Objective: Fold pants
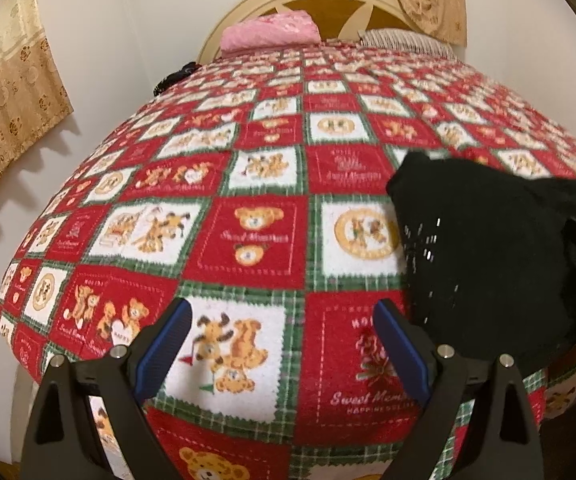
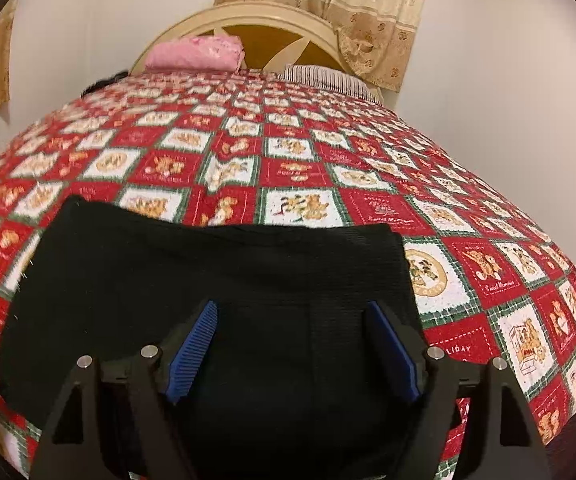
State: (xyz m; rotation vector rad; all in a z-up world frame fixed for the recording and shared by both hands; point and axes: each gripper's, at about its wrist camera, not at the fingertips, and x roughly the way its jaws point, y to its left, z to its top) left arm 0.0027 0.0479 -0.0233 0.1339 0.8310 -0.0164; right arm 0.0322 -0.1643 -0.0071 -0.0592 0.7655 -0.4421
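Left view: left tongs [image 1: 284,344] released, nothing between them, over the bed [image 1: 256,184]; pants [image 1: 496,248] to their right.
Right view: right tongs [image 2: 292,346] released, above the folded pants [image 2: 216,280] on the bed.

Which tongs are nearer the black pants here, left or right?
Right. The right tongs hang open directly over the black pants, fabric showing between their pads. The left tongs are open over bare bedspread, the pants lying off to their right.
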